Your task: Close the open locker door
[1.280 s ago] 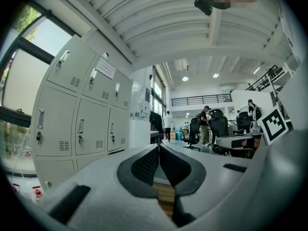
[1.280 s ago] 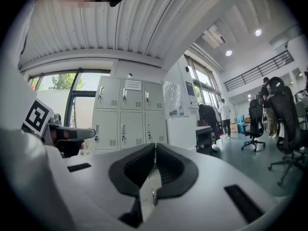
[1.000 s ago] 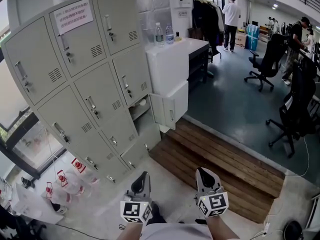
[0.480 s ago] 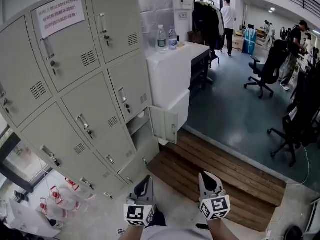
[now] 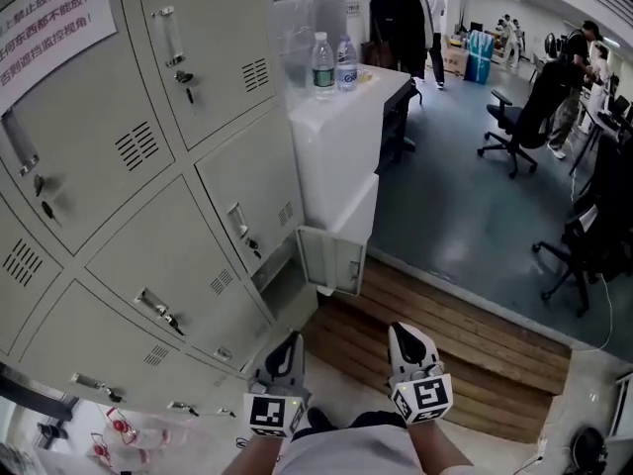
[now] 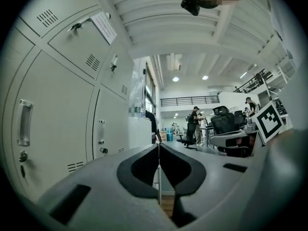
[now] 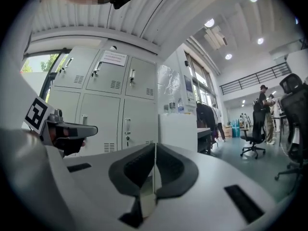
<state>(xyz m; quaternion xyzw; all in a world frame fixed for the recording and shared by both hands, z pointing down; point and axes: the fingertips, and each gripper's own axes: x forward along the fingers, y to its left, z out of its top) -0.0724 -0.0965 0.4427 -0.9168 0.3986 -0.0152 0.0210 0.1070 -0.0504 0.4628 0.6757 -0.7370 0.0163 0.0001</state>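
Note:
The grey lockers (image 5: 148, 186) fill the left of the head view. One small door (image 5: 334, 260) in a lower row hangs open toward the right, beside its dark compartment (image 5: 282, 277). My left gripper (image 5: 290, 342) and right gripper (image 5: 404, 332) are side by side at the bottom, pointing level toward the lockers and short of the open door. Both are shut with nothing between the pads, as the left gripper view (image 6: 158, 174) and right gripper view (image 7: 154, 170) show. The closed locker doors (image 7: 127, 114) stand ahead in the right gripper view.
A white cabinet (image 5: 336, 137) with two water bottles (image 5: 323, 62) stands right of the lockers. A wooden step (image 5: 445, 334) lies below the open door. Office chairs (image 5: 514, 117) and people are at the back right. Bottles (image 5: 119, 428) lie on the floor at lower left.
I have walked closer to the lockers, which now loom larger at left. Both grippers came forward with me, still shut. The open door is nearer.

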